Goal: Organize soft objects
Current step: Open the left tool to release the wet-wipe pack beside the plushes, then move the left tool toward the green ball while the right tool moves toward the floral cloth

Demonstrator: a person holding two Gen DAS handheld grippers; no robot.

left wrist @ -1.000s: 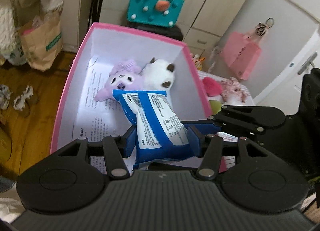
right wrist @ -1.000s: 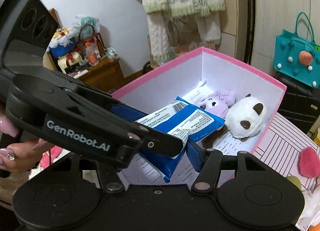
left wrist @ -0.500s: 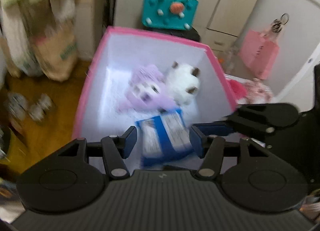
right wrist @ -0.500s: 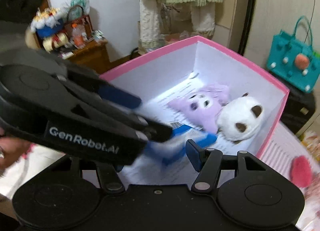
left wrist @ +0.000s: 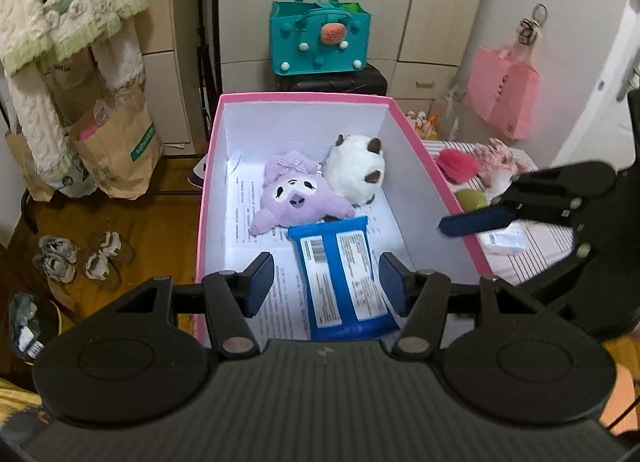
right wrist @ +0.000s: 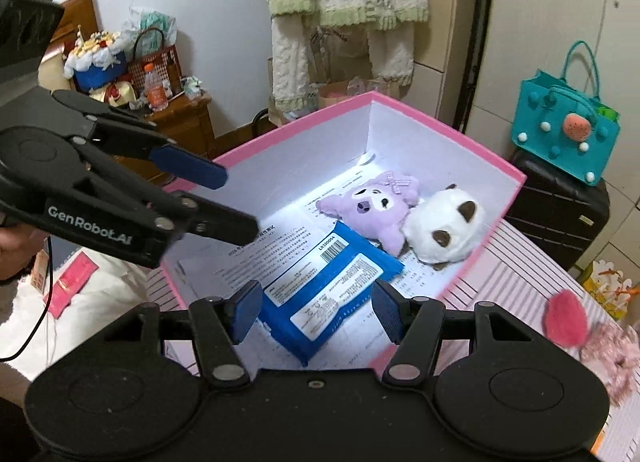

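**Pack dropped in box, both grippers clear**

Since a sec ago the blue pack (left wrist: 343, 277) went from pinched between my left gripper's pads to lying flat on the printed paper on the box floor, and both grippers lifted off it. Left gripper (left wrist: 326, 287) now has jaws spread w/ gaps either side of the pack, nothing pressed. Right gripper (right wrist: 316, 311) likewise spread and empty, hovering over the pack's near end.

Pink box (left wrist: 416, 146) holds three items: purple plush (left wrist: 298, 198) and white plush (left wrist: 356, 168) at the far end, touching each other; the pack just in front, its far edge against the purple one.

Next, as I judge it: fetch the rest. Red fluffy piece (right wrist: 566, 321) and pink frilly item (right wrist: 612, 358) lie on the striped cloth (right wrist: 516, 282) outside the box's right wall. Tips:
- Raise fingers above the rim before swinging right, or I'll nudge the box.
- Right gripper is nearer, so use it; keep left parked clear to avoid tangling.
- Soft stuff: close gently at mid-body, not on loose fluff.
- Drop into the bare floor left of the pack.
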